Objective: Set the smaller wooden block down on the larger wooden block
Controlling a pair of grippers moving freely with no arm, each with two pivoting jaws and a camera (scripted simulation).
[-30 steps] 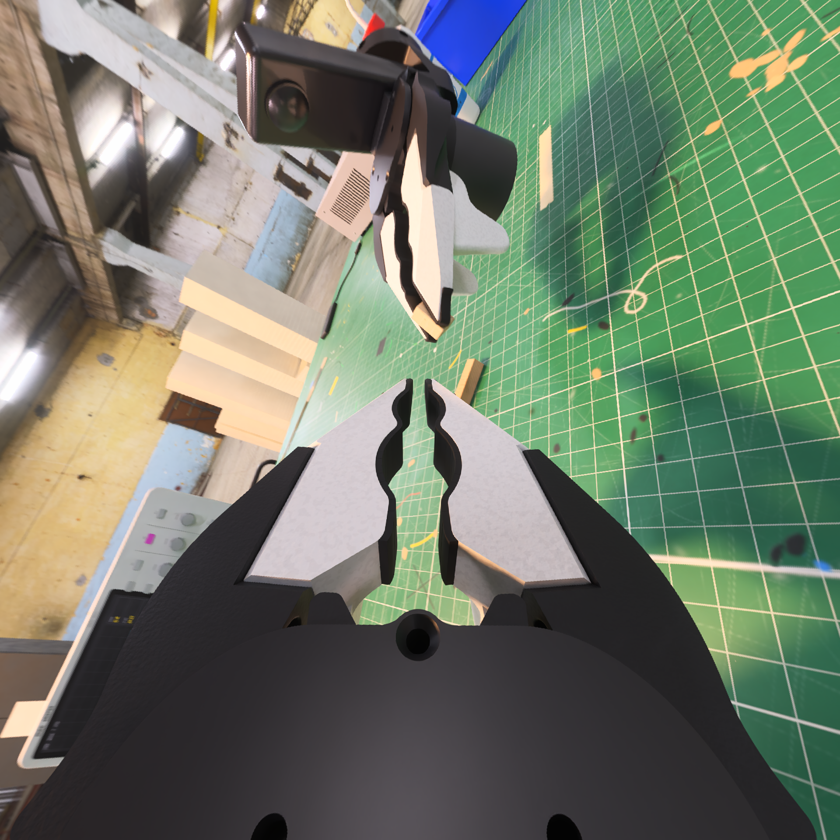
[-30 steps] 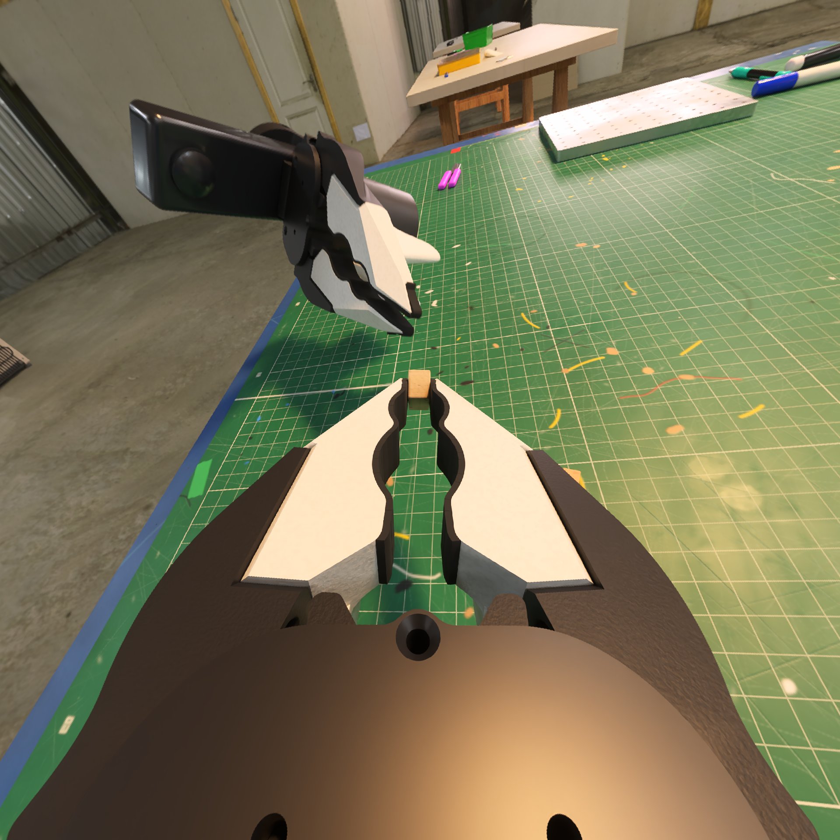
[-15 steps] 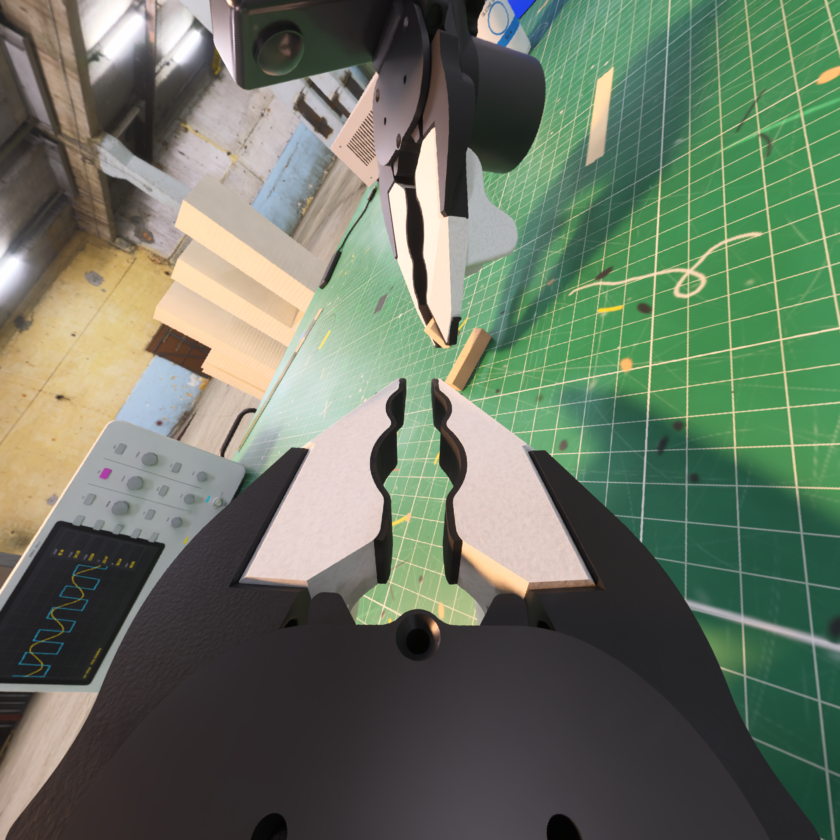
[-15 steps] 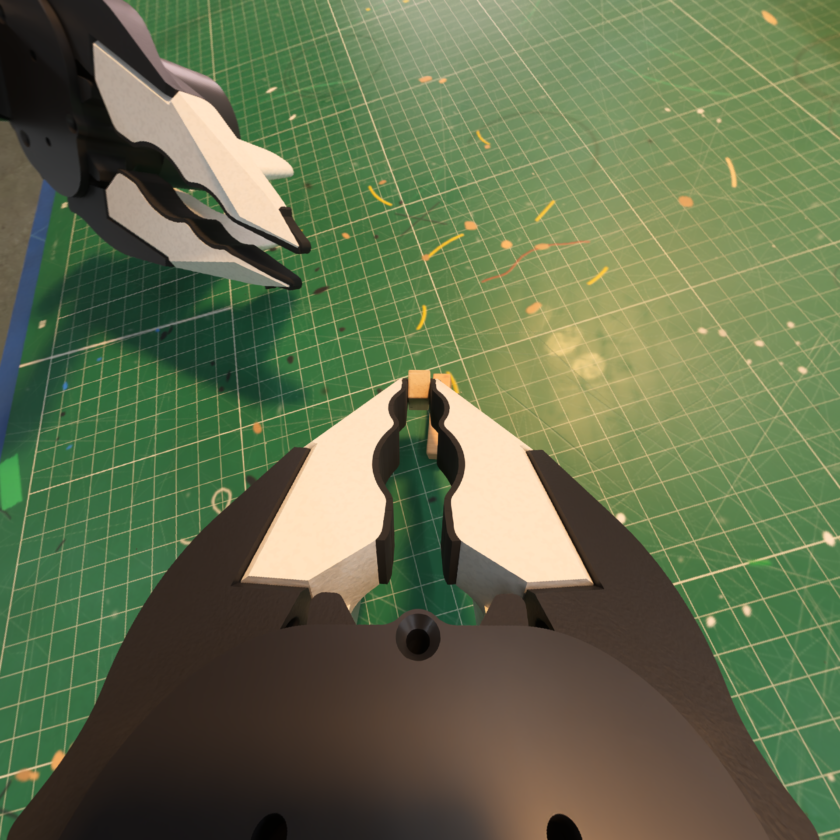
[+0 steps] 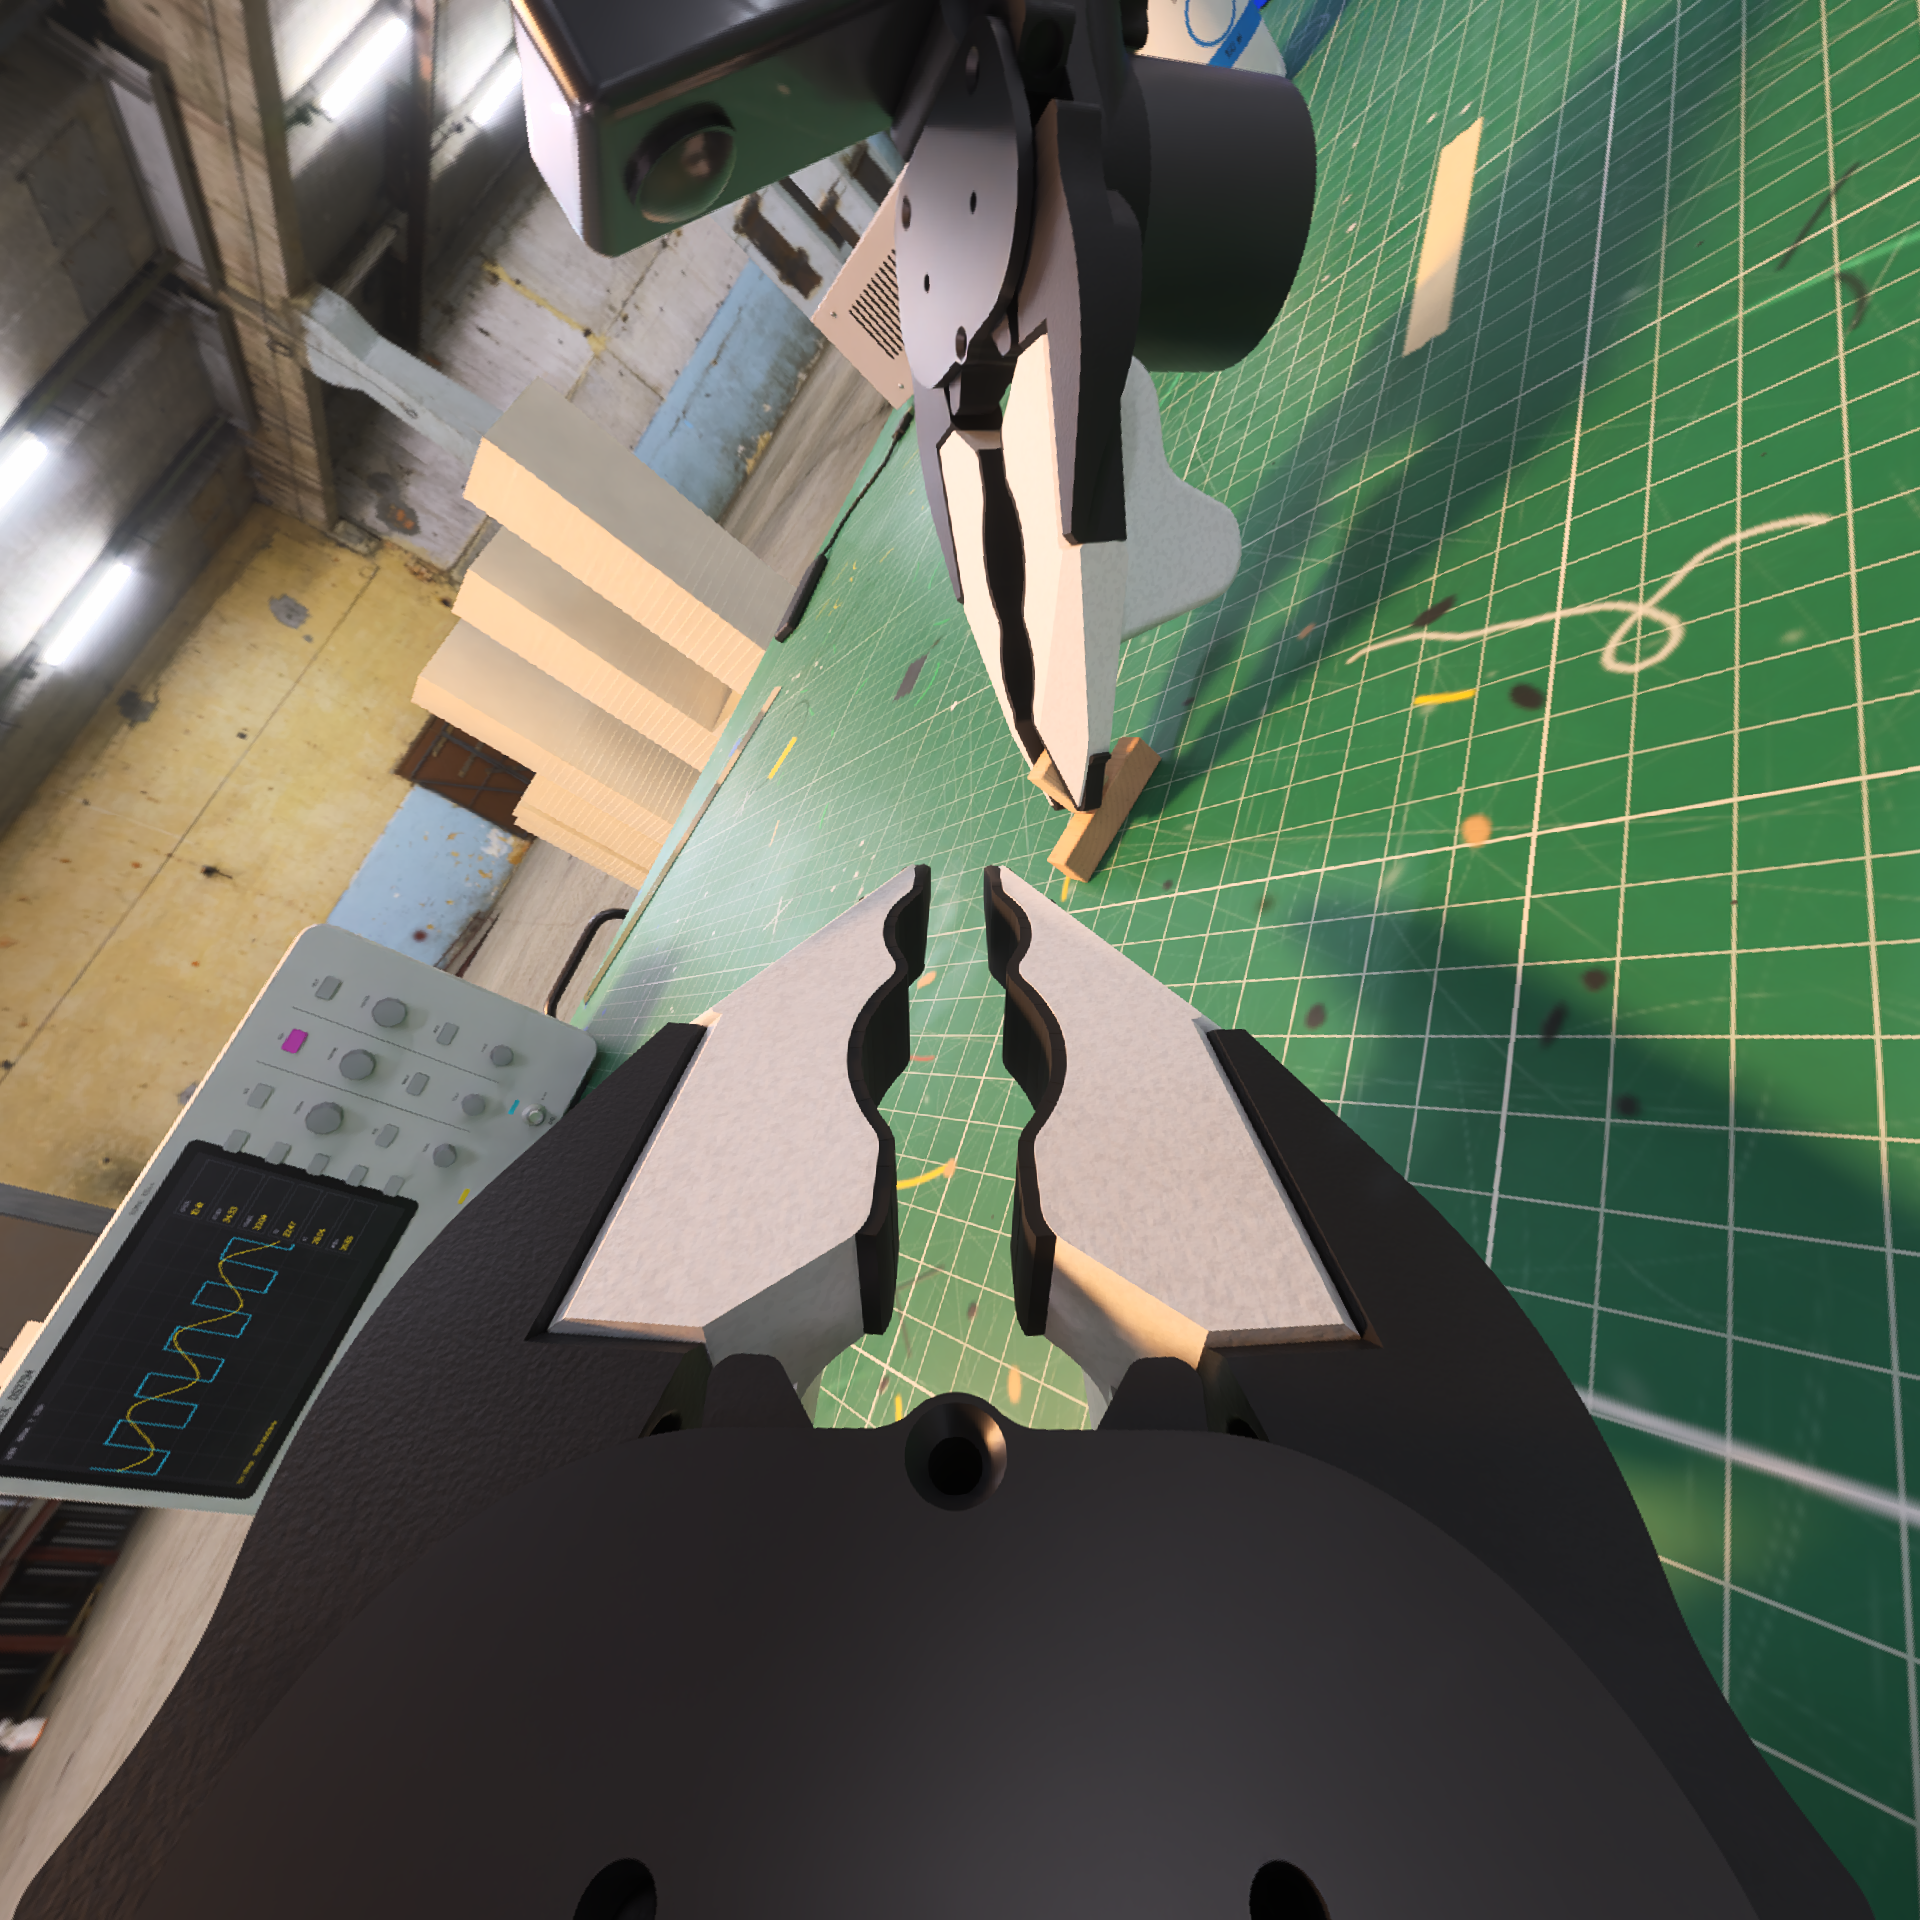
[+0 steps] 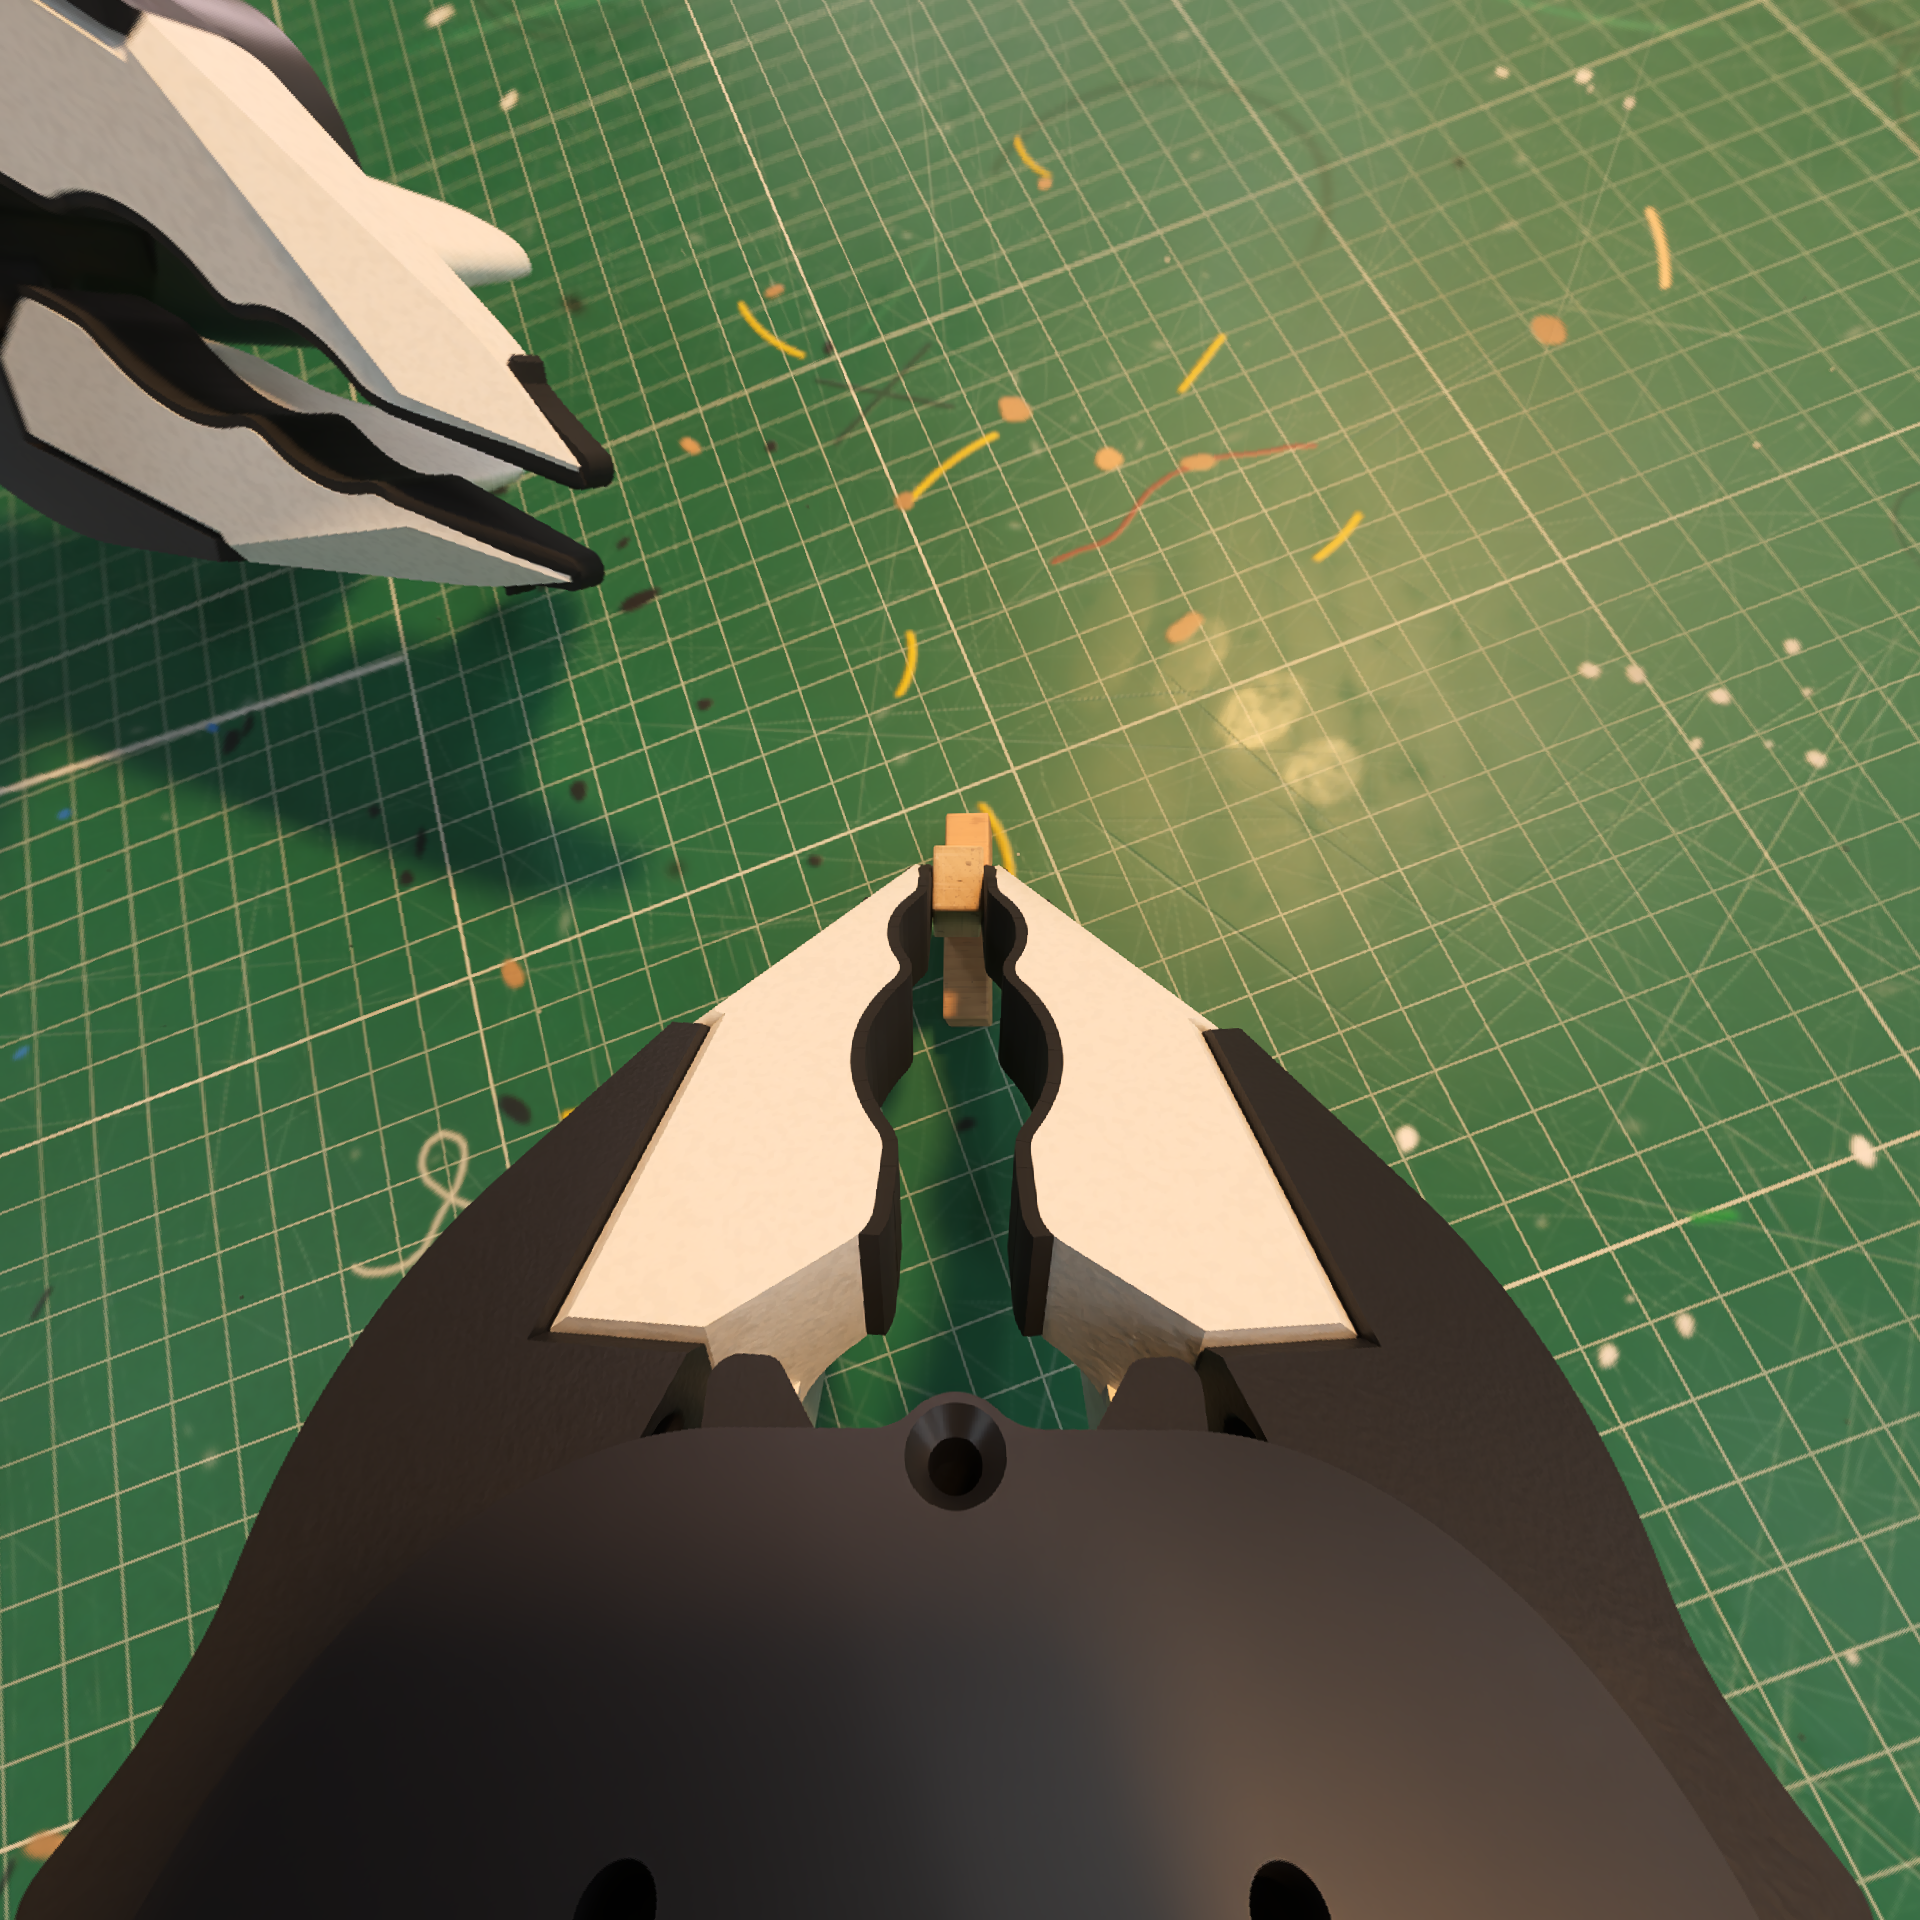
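The right gripper (image 6: 958,883) is clenched on the smaller wooden block (image 6: 958,876), pinched at the very fingertips. A half second ago that block hung clear above the green cutting mat (image 6: 1351,935), with the larger wooden block (image 6: 966,987) showing just to the right of the tips. Now the gripper has dropped lower. In the right wrist view the larger block lies directly under the held one, one end poking out past the tips and the rest seen through the gap between the fingers. From the left wrist view the small block (image 5: 1051,777) sits at or just above the top face of the larger one (image 5: 1103,810) — whether they are actually touching cannot be told from either view.

The larger block lies flat on the mat, not far in from the edge that runs past the oscilloscope (image 5: 260,1226) and the stack of pale boards (image 5: 603,623), which stand beyond that edge.

The left gripper (image 5: 954,878) holds nothing, its jaws released with a narrow gap between them. It hovers over the mat, aimed at the blocks — a bit closer to them than in the earlier frame — and in the right wrist view it (image 6: 592,520) fills more of the upper left corner than before. A loose pale strip (image 5: 1442,234) lies farther out on the mat, well apart from the blocks.
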